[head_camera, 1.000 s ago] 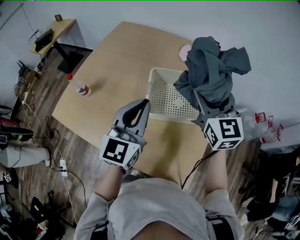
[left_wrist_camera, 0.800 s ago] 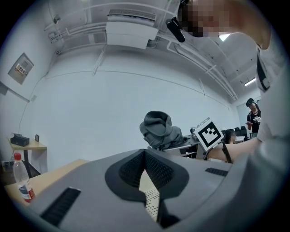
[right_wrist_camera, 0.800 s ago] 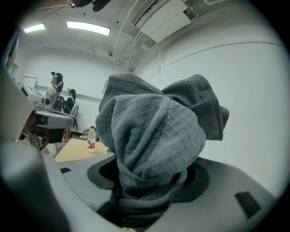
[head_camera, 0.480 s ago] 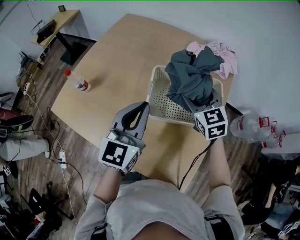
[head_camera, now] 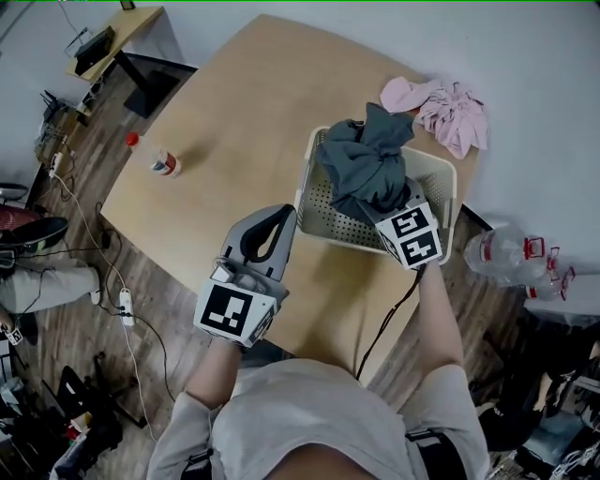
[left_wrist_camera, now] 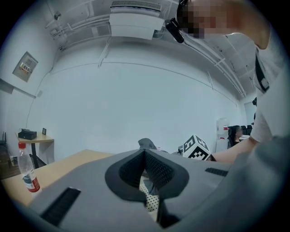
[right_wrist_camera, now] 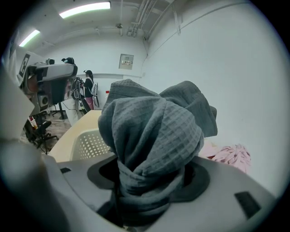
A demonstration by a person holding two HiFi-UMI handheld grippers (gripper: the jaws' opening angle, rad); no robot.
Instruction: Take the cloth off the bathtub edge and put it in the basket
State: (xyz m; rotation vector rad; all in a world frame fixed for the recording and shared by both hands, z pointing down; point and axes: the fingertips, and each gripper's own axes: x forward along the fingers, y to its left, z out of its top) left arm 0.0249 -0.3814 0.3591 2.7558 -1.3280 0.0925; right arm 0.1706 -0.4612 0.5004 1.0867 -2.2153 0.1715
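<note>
Lab or office-type workroom. Plain white walls, wood-pattern floor [head_camera: 66, 356]. Overhead: strip lights [right_wrist_camera: 85, 8], bare pipes [right_wrist_camera: 138, 16], air conditioner [left_wrist_camera: 134, 25] mounted high on wall. Power strip [head_camera: 123, 302] with trailing cables lies on floor. Large wooden table [head_camera: 234, 112] mid-room; small side desk [head_camera: 131, 33] with electronic gear against wall. Office chairs [right_wrist_camera: 38, 131] and standing people [right_wrist_camera: 88, 84] in background. Big plastic water bottles [head_camera: 497, 251] on floor beside wall.
</note>
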